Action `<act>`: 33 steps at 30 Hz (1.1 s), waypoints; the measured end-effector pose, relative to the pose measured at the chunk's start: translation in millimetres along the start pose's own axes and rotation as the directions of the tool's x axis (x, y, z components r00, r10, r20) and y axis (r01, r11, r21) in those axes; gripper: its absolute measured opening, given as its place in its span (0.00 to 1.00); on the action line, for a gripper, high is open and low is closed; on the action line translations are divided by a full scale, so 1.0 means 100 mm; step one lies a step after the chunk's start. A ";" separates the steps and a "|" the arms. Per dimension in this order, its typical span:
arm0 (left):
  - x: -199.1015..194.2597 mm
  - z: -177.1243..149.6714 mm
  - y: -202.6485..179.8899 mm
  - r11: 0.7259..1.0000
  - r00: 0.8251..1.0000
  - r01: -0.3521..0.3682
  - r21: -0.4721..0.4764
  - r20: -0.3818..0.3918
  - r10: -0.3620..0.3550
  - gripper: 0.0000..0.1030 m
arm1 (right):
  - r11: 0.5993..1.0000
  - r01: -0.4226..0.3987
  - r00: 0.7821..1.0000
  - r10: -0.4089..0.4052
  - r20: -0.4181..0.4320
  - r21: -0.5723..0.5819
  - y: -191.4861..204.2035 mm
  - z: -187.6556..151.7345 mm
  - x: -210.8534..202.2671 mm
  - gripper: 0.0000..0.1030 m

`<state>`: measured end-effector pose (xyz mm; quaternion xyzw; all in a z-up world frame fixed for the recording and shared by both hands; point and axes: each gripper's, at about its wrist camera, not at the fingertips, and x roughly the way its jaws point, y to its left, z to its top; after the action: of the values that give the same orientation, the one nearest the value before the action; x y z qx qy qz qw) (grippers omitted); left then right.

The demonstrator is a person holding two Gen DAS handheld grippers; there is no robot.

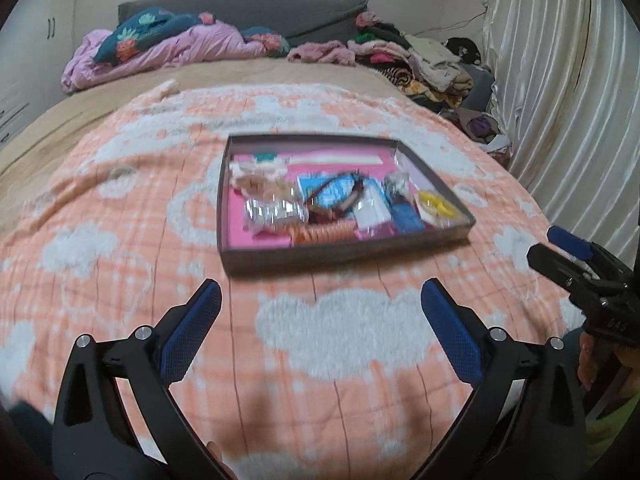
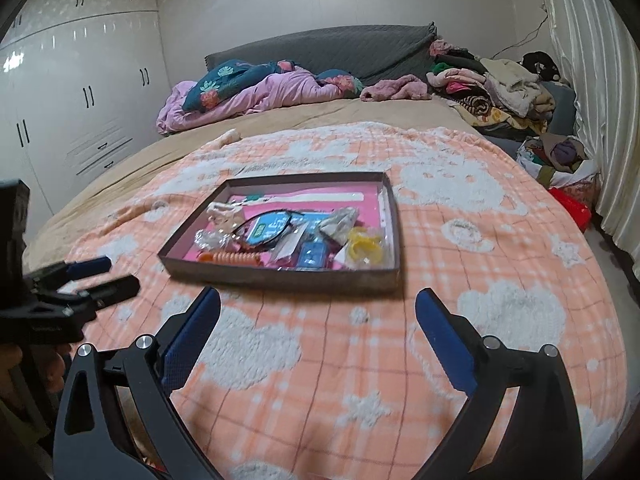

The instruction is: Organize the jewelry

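A shallow dark box (image 1: pixel 280 257) with a pink lining lies on the orange-and-white blanket; it also shows in the right wrist view (image 2: pixel 280 279). Inside are an orange spiral hair tie (image 1: pixel 326 234) (image 2: pixel 236 258), a black cord necklace (image 2: pixel 266 226), yellow rings (image 1: pixel 434 203) (image 2: pixel 362 245), blue packets (image 1: pixel 406 214) (image 2: pixel 312 256) and clear bags (image 1: pixel 274 213). My left gripper (image 1: pixel 322 296) is open and empty above the blanket, short of the box's near wall; it also shows in the right wrist view (image 2: pixel 104 274). My right gripper (image 2: pixel 318 302) is open and empty, near the box's front; it also shows in the left wrist view (image 1: pixel 560 244).
The blanket (image 1: pixel 120 240) covers the near half of a bed. Pillows and a pink quilt (image 2: pixel 256 92) lie at the headboard. A heap of clothes (image 2: pixel 500 84) sits at the far right. A white wardrobe (image 2: pixel 80 100) stands left, curtains (image 1: pixel 560 100) right.
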<state>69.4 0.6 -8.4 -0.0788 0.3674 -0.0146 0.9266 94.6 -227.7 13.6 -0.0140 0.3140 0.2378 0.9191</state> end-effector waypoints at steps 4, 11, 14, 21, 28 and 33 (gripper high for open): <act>-0.01 -0.14 -0.01 1.000 1.000 -0.006 -0.007 -0.011 0.006 0.91 | 1.000 -0.003 1.000 0.003 -0.002 -0.005 0.06 -0.11 -0.05 0.95; -0.09 -0.18 0.00 0.999 0.999 -0.033 -0.013 0.011 0.033 0.91 | 1.000 -0.010 0.999 0.010 -0.034 0.001 0.10 -0.18 -0.04 0.95; -0.09 -0.19 -0.01 0.999 0.999 -0.037 -0.006 0.007 0.038 0.91 | 1.000 -0.015 0.999 0.015 -0.042 -0.005 0.14 -0.20 -0.03 0.95; -0.10 -0.19 0.00 0.999 0.999 -0.041 -0.011 -0.005 0.041 0.91 | 1.000 -0.022 0.999 0.021 -0.041 -0.019 0.18 -0.19 -0.06 0.95; -0.12 -0.19 0.00 0.999 0.999 -0.039 -0.013 -0.001 0.039 0.91 | 1.000 -0.019 0.999 0.018 -0.040 -0.018 0.19 -0.19 -0.08 0.96; -0.13 -0.19 0.01 0.999 0.999 -0.040 -0.014 -0.001 0.040 0.91 | 1.000 -0.014 0.999 0.013 -0.039 -0.016 0.19 -0.18 -0.10 0.96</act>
<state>47.6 -0.4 -13.3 -0.0779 0.3694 0.0065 0.9260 68.7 -218.5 7.0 -0.0239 0.3298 0.2464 0.9110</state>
